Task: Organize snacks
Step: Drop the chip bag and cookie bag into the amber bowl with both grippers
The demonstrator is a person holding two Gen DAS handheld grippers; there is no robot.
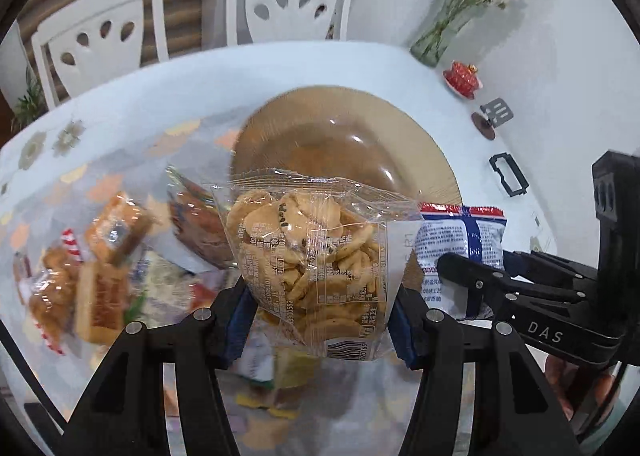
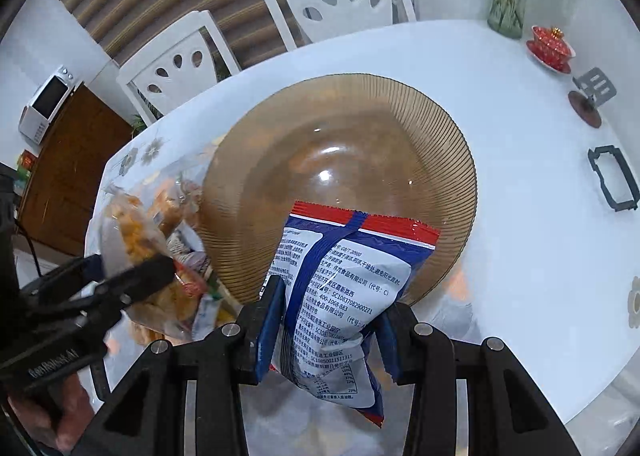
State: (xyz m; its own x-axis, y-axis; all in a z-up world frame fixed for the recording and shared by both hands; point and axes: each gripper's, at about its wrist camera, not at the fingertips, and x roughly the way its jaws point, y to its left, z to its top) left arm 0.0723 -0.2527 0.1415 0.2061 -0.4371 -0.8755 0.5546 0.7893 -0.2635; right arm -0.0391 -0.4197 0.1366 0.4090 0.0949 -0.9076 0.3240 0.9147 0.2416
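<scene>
My left gripper [image 1: 322, 320] is shut on a clear bag of yellow crackers [image 1: 308, 256] and holds it above the near rim of a brown ribbed glass plate [image 1: 340, 128]. My right gripper [image 2: 328, 330] is shut on a blue, white and red snack packet [image 2: 340, 296], held over the near edge of the same plate [image 2: 340, 144]. The packet also shows in the left wrist view [image 1: 460, 244], with the right gripper [image 1: 460, 272] beside it. The left gripper [image 2: 132, 276] shows at the left of the right wrist view. Several loose snack packs [image 1: 88, 268] lie left of the plate.
The white table [image 2: 500, 176] carries a glass vase with dried flowers [image 1: 440, 36], a red lidded cup on a saucer [image 2: 552, 48], a small stand [image 2: 592, 96] and a dark frame [image 2: 612, 180] at the right. Two white chairs [image 2: 340, 4] stand behind it.
</scene>
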